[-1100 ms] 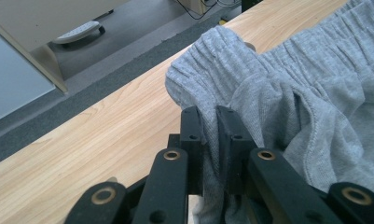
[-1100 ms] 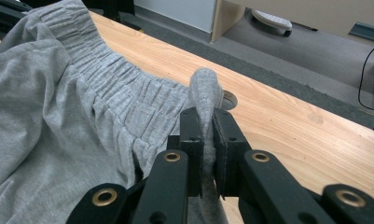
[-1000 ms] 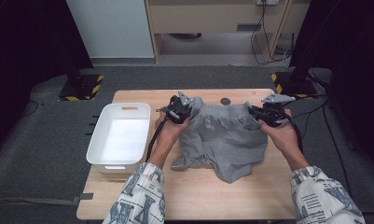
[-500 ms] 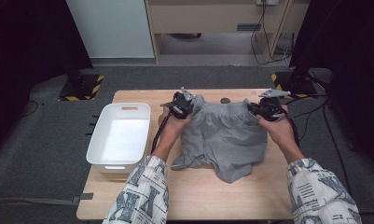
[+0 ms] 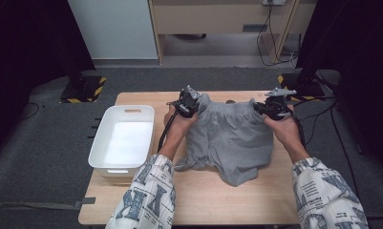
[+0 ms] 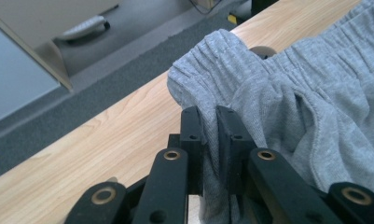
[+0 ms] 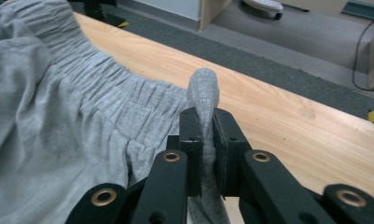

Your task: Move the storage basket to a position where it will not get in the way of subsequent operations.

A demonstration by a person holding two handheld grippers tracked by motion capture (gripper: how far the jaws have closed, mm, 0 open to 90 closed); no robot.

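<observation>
My left gripper [image 5: 191, 101] is clamped on the left end of the waistband of the grey shorts [image 5: 232, 138], with the cloth pinched between the jaws in the left gripper view, and my right gripper [image 5: 272, 108] pinches the waistband's right end the same way; its jaws have just been easing apart a little, though the fabric is still squeezed between them. The shorts lie on the wooden table [image 5: 218, 200] with the waistband at the far edge and the legs toward me, and a white bin [image 5: 123, 143] sits just beside them on my left.
</observation>
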